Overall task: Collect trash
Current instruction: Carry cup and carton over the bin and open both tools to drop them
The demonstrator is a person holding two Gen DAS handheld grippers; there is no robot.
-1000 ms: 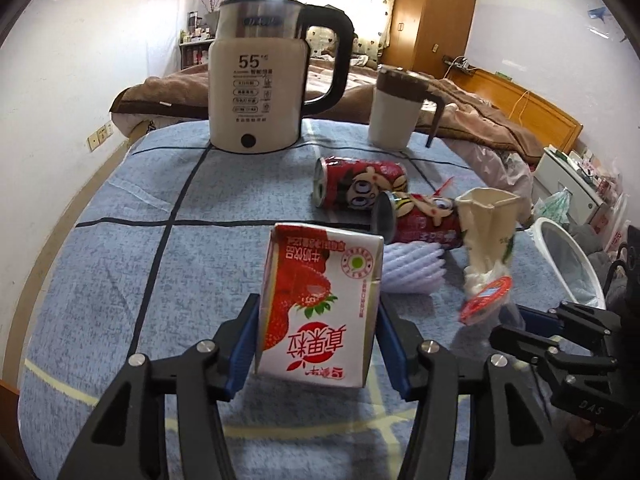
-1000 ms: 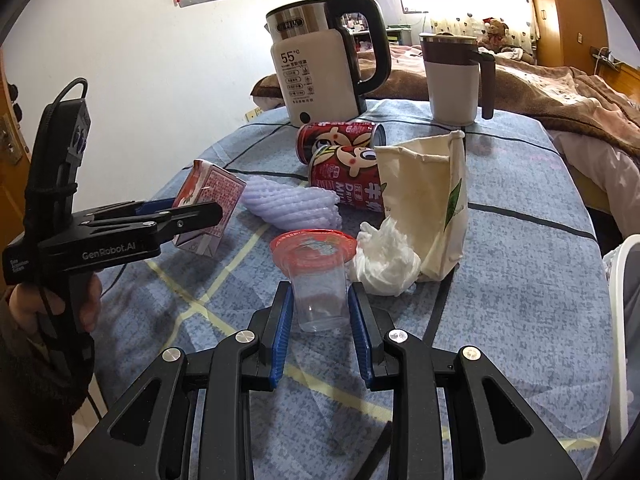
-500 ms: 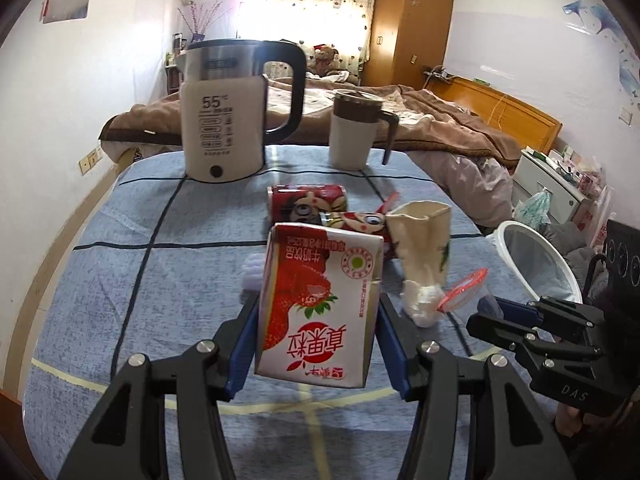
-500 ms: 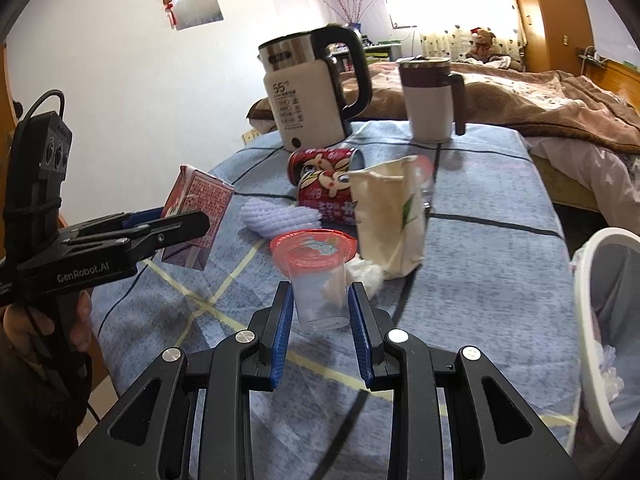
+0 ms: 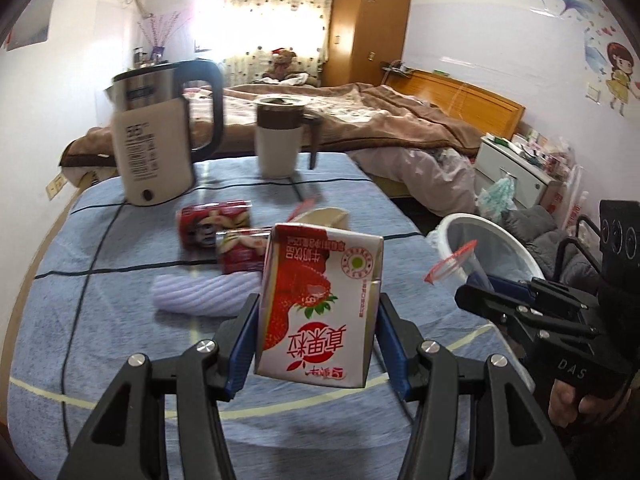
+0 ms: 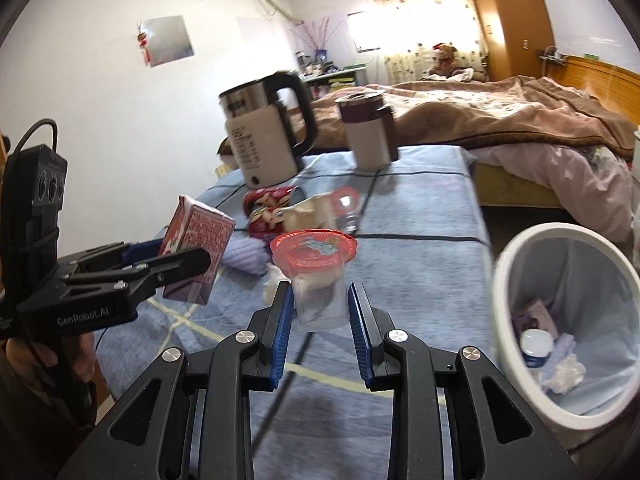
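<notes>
My left gripper is shut on a red and white strawberry milk carton, held above the blue tablecloth. In the right wrist view that carton hangs at the left in the left gripper. My right gripper is shut on a clear plastic cup with a red rim, lifted off the table. The cup shows in the left wrist view too, over the rim of the white bin. The bin stands at the right beside the table, with a bottle and wrappers inside.
On the table lie two red cans, a lilac foam sleeve, a torn paper bag, a crumpled tissue and another clear cup. A kettle and a lidded mug stand at the far end. A bed lies beyond.
Both grippers have risen and swung right toward the bin, carrying the carton and the cup. The table clutter has dropped back and the bin's inside has come into view.
</notes>
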